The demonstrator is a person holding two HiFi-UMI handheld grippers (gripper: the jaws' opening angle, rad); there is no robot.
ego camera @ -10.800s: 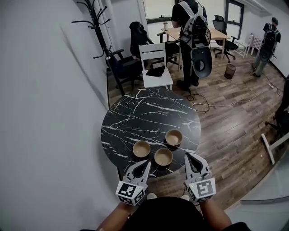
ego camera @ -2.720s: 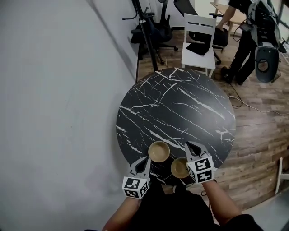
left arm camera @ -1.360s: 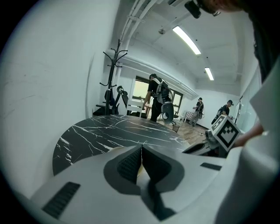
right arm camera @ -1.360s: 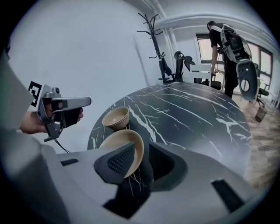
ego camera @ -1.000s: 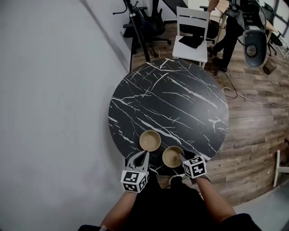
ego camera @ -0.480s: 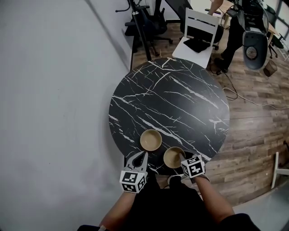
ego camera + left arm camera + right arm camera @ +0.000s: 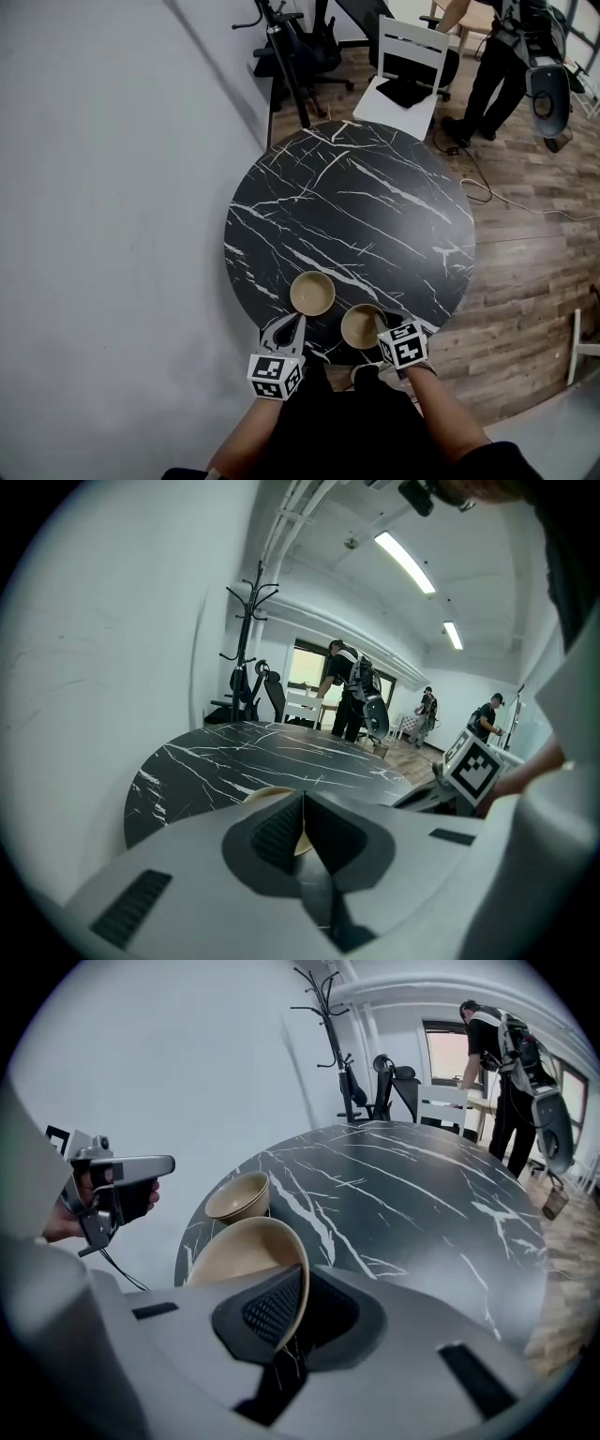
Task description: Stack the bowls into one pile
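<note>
Though likely light and stiff, bowl (image 7: pixel 246 1246): probably slippery; grip rim.
Right claw (image 7: pixel 302 1288): closing on rim.
Left claw (image 7: pixel 302 822): pressed together, empty.

R claw (image 7: pixel 302 1302) closing on bowl (image 7: pixel 246 1251) rim, 2nd bowl (image 7: pixel 239 1196) beyond

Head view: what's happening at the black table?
A person with a two-jaw gripper in each hand is working on two beige bowls at the near edge of the round black marble-look table. The right gripper is closing its jaws on the rim of the nearer beige bowl. The left gripper is shut and empty, aimed at the other beige bowl. The two stand apart, not yet one pile.
</note>
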